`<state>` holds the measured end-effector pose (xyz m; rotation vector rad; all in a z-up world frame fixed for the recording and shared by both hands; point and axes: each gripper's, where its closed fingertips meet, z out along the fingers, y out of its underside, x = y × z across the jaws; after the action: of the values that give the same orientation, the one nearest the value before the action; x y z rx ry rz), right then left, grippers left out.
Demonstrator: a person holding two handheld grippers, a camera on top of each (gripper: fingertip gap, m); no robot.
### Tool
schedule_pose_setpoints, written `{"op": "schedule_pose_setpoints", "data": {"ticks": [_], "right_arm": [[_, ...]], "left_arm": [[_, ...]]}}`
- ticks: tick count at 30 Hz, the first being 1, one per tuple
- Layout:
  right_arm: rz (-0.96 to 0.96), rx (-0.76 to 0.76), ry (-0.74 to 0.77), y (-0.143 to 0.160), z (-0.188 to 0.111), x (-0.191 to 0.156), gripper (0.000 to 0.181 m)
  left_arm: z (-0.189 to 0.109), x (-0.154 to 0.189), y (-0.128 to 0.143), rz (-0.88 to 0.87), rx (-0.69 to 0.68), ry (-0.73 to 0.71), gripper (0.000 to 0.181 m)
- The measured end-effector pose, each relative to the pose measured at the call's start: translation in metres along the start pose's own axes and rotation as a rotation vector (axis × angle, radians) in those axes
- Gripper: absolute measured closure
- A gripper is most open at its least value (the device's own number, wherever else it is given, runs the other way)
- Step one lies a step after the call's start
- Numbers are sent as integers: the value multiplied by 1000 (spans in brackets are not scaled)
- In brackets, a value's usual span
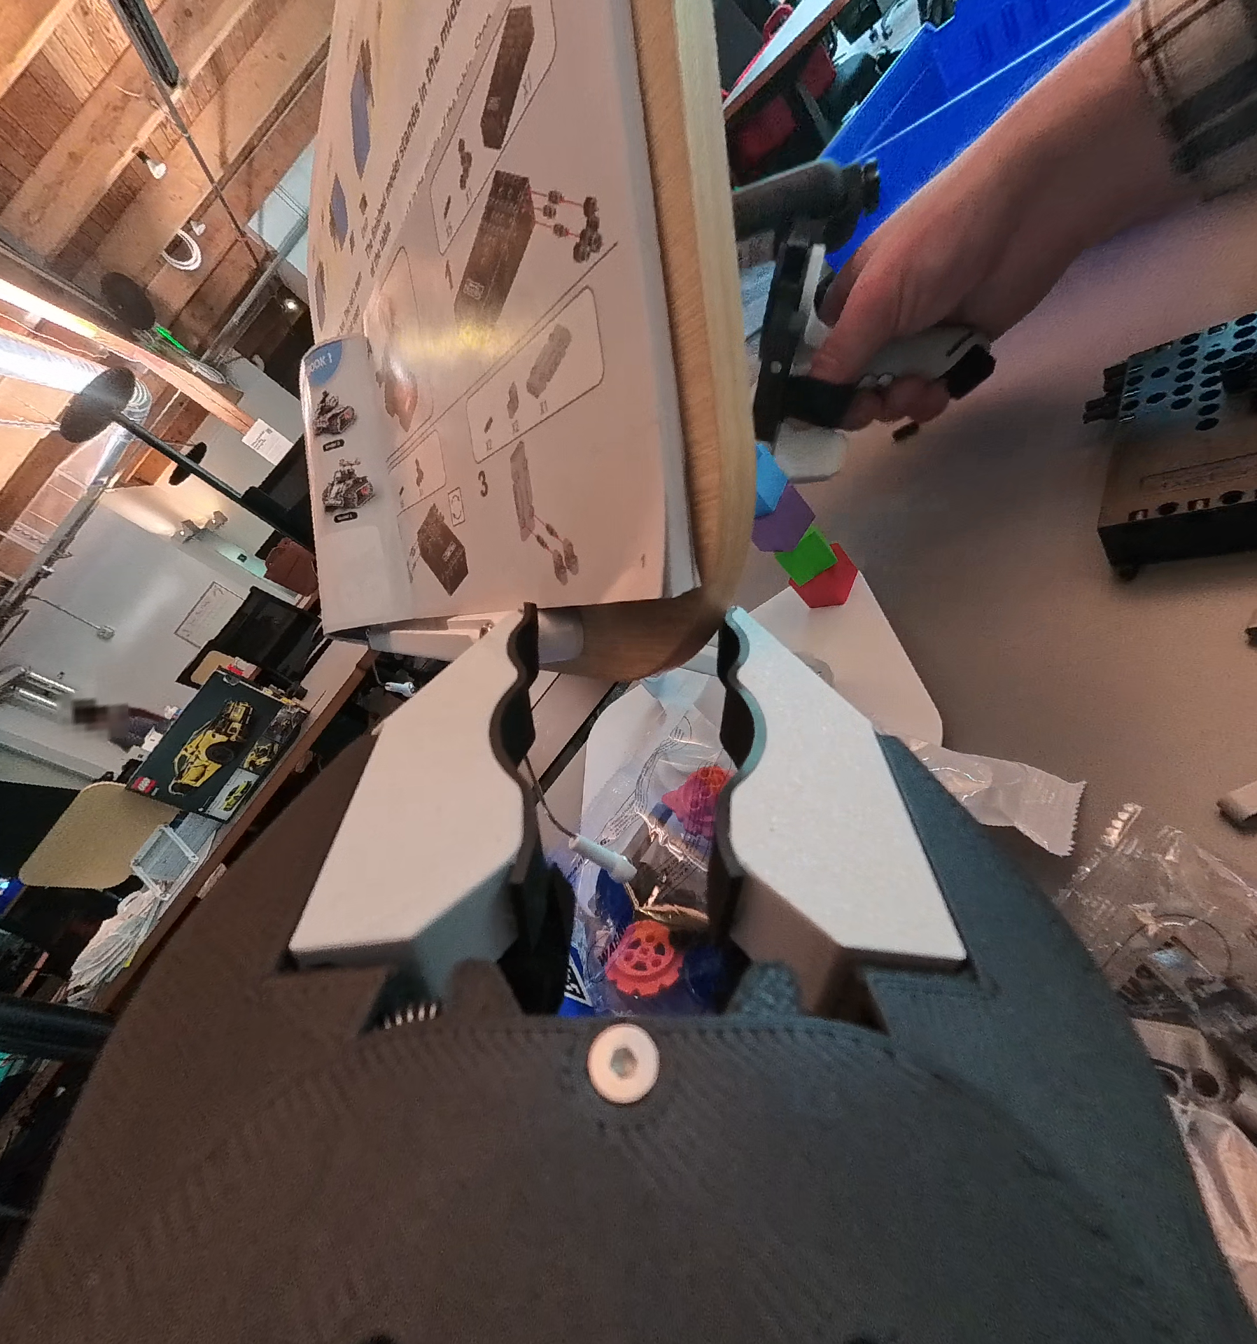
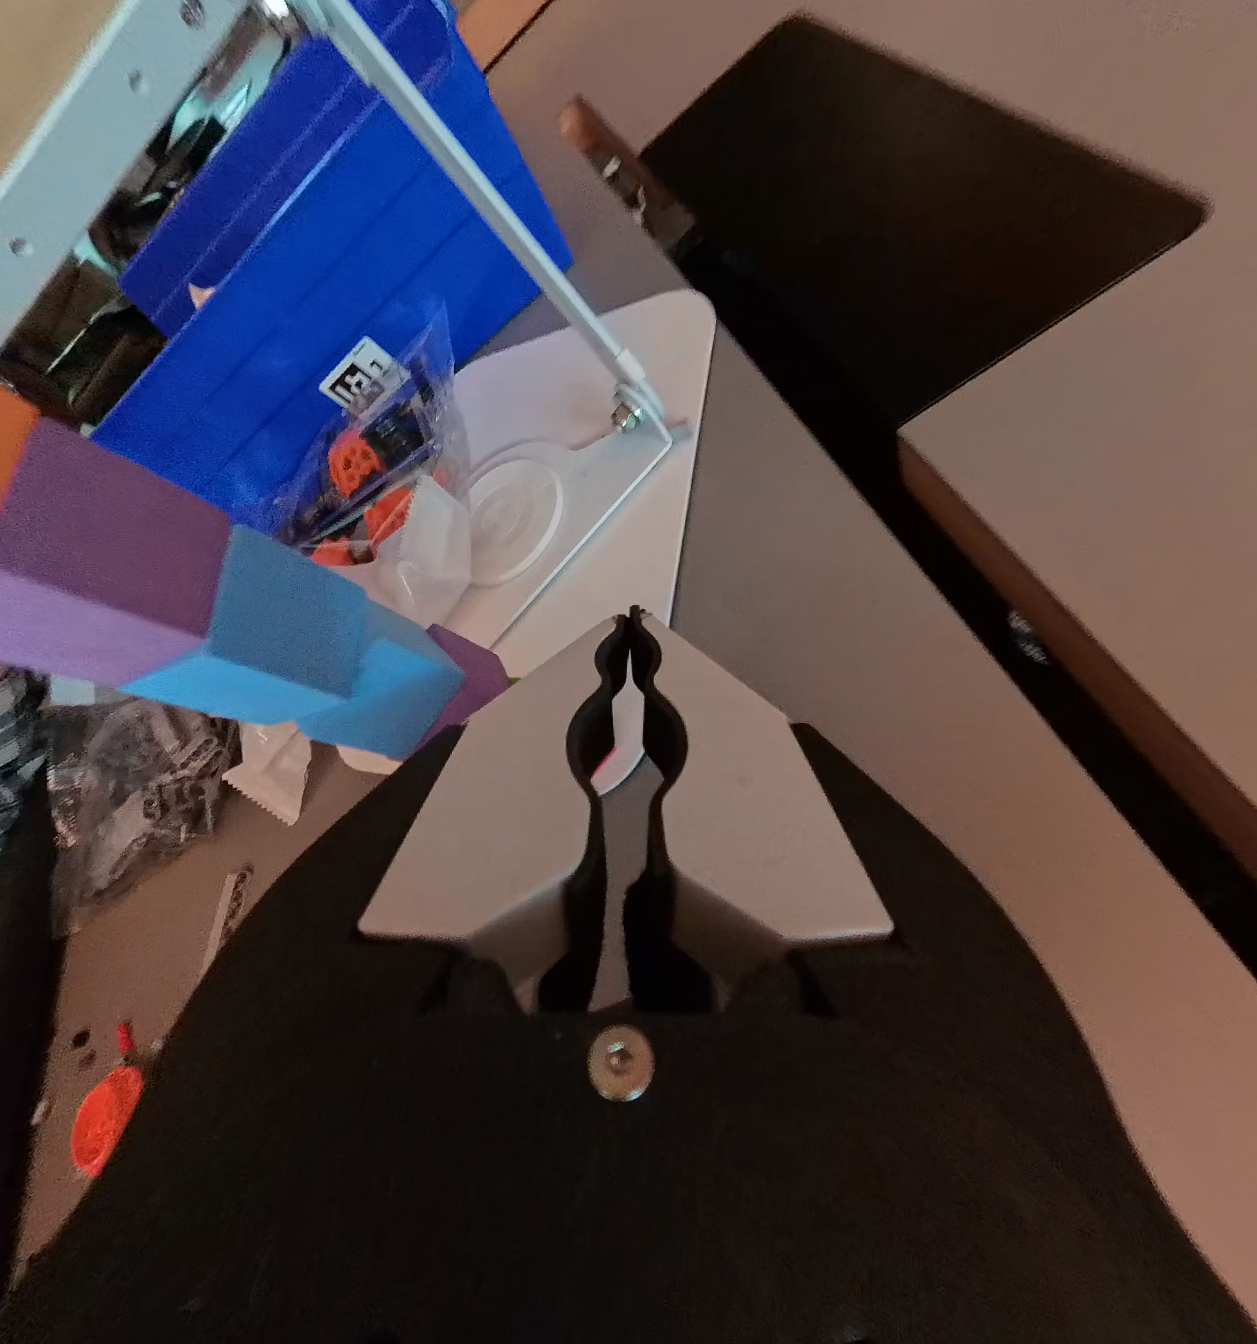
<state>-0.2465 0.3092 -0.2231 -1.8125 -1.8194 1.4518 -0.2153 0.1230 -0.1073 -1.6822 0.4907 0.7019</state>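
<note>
A: Start with the big things. What carries it all?

B: A grey desk [image 1: 1011, 654]. A blue bin [image 2: 335, 240] stands at its far edge, and a wooden board [image 1: 691, 327] on a white stand [image 2: 611, 436] holds an open booklet [image 1: 509, 327] upright.

A: And the left gripper [image 1: 629, 640]?

B: Its jaws stand well apart and grip nothing. The board's lower rounded edge sits just past the tips, between them, and I cannot tell whether it touches. Below the jaws lies a clear bag [image 1: 655, 836] of red and blue toy gears.

A: The right gripper [image 2: 633, 618]?

B: Its jaws are closed, tips touching, with nothing between them that I can see. A person's hand [image 1: 924, 305] grips it, a plaid sleeve above.

A: What is nearest it?

B: A block stack [image 1: 804, 538], 4 cubes in the left view: blue, purple, green, red. It leans a little and rests on the stand's base. The right gripper is directly above its top, far nearer than the left. In the right view the stack runs off to the left of the jaws.

A: Anything smaller?

B: A black perforated part [image 1: 1207, 436] toward the desk's right edge, and torn wrappers [image 1: 1004, 793] near the front.
</note>
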Motion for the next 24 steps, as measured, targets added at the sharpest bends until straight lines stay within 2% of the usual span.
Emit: {"op": "schedule_pose_setpoints", "data": {"ticks": [5, 14, 17, 20, 24], "right_arm": [[10, -125, -113, 22, 18, -12, 181], [-18, -193, -247, 41, 9, -39, 181], [-56, -228, -226, 48, 0, -46, 181], [-87, -195, -201, 42, -15, -53, 181], [-176, -175, -86, 34, -38, -58, 181]], "left_arm": [[0, 0, 0, 3, -2, 1, 133], [1, 2, 0, 6, -3, 5, 133], [1, 2, 0, 5, -3, 5, 133], [2, 2, 0, 5, -3, 7, 133], [2, 2, 0, 4, -3, 7, 133]]}}
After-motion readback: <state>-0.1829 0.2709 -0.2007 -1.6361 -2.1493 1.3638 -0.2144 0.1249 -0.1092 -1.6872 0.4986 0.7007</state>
